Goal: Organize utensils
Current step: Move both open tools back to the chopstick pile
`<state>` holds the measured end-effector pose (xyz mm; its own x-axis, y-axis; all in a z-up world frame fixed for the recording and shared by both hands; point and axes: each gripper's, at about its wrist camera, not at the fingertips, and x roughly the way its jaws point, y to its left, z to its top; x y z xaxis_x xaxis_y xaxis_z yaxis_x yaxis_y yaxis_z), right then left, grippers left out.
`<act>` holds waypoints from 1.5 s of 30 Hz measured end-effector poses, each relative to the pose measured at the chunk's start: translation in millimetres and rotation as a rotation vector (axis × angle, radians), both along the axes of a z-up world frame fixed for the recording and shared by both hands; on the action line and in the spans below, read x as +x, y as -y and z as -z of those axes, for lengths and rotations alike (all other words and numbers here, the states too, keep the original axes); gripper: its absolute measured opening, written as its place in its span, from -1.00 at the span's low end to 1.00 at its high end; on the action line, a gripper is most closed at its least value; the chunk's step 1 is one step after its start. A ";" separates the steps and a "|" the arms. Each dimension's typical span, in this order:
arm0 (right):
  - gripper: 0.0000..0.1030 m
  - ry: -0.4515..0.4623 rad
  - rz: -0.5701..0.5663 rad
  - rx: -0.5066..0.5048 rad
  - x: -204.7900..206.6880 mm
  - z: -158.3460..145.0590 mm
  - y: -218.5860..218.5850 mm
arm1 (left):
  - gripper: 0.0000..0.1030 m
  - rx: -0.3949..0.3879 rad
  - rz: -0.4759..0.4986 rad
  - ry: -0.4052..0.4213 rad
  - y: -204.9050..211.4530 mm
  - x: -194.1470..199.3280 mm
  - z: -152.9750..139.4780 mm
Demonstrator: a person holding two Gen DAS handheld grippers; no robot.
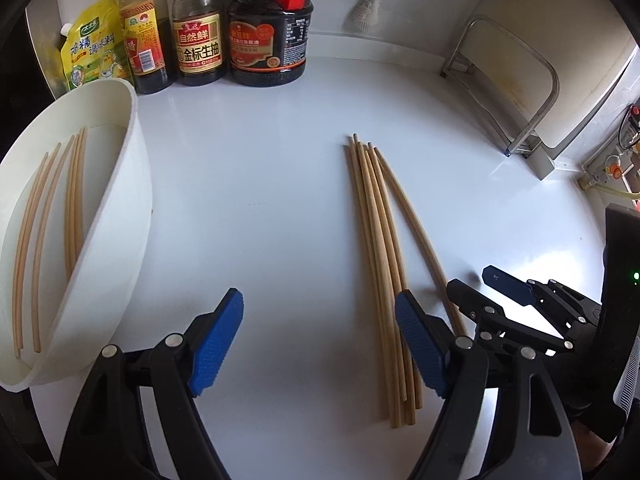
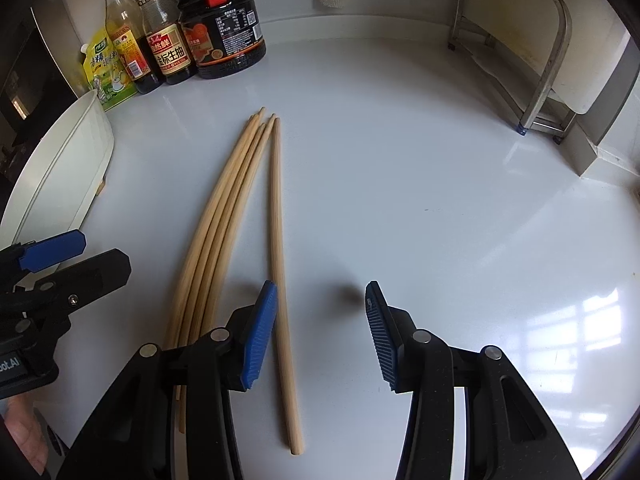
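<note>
The left gripper (image 1: 320, 344) hangs over the white countertop (image 1: 260, 200) with its blue pads standing wide apart and nothing between them; its right pad (image 1: 420, 344) sits in front of the near ends of the loose chopsticks (image 1: 380, 260), and whether it touches them cannot be told. The right gripper (image 2: 320, 332) has its jaws partly apart, also gripping nothing. Its left pad (image 2: 260, 336) is just beside one single chopstick (image 2: 280, 280), which lies slightly apart from the rest of the bunch; contact cannot be confirmed. The right pad (image 2: 382, 344) hovers over bare counter.

In the left wrist view, the loose chopsticks lie at about 1 o'clock from the left gripper, running toward 12 o'clock. Five tips show at the far end. In the right wrist view the same bunch fans out at 11 o'clock, four close together (image 2: 216, 240) and the single one to their right.

A white oval holder (image 1: 132, 208) lies tilted at 9 to 10 o'clock in the left wrist view, with four chopsticks (image 1: 52, 232) inside it.

At the back, 11 to 12 o'clock, stand three sauce bottles (image 1: 198, 36) and one yellow-green seasoning pouch (image 1: 94, 52). One metal rack (image 1: 516, 92) stands at 2 o'clock, and one white brush (image 1: 366, 12) hangs against the wall at 12 o'clock.
</note>
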<state>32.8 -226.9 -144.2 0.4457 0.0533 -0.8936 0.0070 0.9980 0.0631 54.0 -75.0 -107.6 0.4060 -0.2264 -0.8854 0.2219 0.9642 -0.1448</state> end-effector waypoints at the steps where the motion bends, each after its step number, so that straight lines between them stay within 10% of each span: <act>1: -0.15 0.004 0.007 0.001 -1.2 -0.2 3.3 | 0.49 -0.006 0.002 -0.002 2.7 0.5 2.2; 45: -0.16 0.031 -0.018 0.023 8.6 -0.7 1.3 | 0.49 0.110 -0.120 0.053 -17.9 23.4 34.6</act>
<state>41.5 -228.2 -143.5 0.4718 0.0823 -0.8779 -0.0137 0.9962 0.0860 77.4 -57.0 -142.2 0.4712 -0.0763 -0.8787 0.1084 0.9937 -0.0282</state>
